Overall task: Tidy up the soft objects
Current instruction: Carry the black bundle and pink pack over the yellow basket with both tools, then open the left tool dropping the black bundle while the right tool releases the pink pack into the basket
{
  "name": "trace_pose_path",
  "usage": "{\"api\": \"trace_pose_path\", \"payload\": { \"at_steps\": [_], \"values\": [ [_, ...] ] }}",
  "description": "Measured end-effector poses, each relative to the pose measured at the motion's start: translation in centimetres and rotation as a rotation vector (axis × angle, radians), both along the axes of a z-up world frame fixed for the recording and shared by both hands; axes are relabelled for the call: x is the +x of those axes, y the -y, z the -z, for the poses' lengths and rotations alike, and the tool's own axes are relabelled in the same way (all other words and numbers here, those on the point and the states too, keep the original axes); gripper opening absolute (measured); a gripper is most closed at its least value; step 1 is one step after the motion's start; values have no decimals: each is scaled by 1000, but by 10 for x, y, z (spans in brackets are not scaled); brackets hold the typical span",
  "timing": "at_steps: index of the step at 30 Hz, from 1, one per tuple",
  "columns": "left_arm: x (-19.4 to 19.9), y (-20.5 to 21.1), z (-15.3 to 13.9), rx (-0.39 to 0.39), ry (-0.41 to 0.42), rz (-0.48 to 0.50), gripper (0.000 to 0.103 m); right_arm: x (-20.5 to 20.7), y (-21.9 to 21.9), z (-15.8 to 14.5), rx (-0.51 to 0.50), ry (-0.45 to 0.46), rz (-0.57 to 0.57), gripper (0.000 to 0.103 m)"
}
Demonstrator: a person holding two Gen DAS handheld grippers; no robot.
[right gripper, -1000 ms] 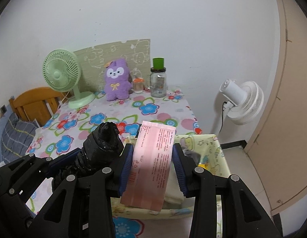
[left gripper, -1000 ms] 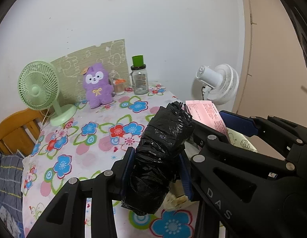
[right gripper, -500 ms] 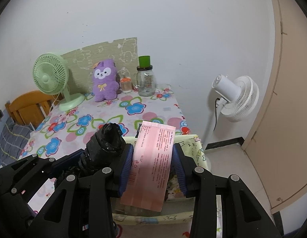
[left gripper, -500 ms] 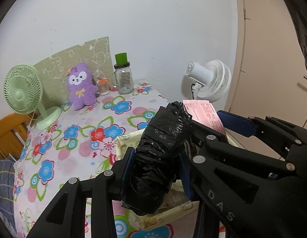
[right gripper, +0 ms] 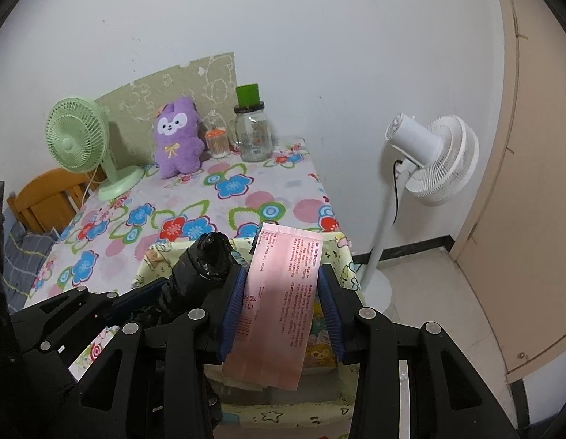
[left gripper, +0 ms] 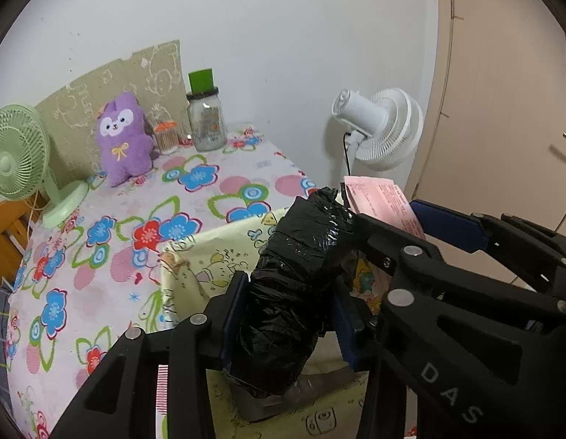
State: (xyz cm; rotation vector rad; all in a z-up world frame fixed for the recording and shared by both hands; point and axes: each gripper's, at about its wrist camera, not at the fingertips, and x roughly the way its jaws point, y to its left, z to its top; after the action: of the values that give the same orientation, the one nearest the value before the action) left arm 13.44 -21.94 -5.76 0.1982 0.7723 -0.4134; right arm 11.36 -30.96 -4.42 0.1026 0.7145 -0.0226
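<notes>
My left gripper is shut on a black plastic bag roll, held over a pale yellow cartoon-print fabric bin at the table's right edge. My right gripper is shut on a pink soft packet, held above the same bin. The two grippers are side by side; the black roll shows left of the packet, and the packet shows right of the roll. A purple plush toy sits at the back of the table.
The table has a floral cloth. At the back stand a green desk fan, a glass jar with a green lid and a small orange-lidded jar. A white floor fan stands right of the table by a beige door.
Both grippers, still holding their loads, have moved right and back from the table, over the yellow fabric bin. The bin now shows under them.
</notes>
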Motion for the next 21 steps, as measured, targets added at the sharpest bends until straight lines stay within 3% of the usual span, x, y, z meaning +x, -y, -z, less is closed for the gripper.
{"api": "trace_pose_path", "payload": {
  "at_steps": [2,6,9,15,21],
  "values": [
    [3,2,4,3,-12,0,49,3,2,4,2,-10,3,43],
    [9,4,9,12,-21,-15,74,7,5,9,6,-25,7,43],
    [13,3,11,24,-24,-31,81,10,6,12,12,-32,2,43],
    [17,-4,11,46,-17,-41,89,19,1,19,8,-55,-27,44],
    [19,-5,14,55,-26,-38,90,31,-4,29,30,-89,-45,45]
  ]
}}
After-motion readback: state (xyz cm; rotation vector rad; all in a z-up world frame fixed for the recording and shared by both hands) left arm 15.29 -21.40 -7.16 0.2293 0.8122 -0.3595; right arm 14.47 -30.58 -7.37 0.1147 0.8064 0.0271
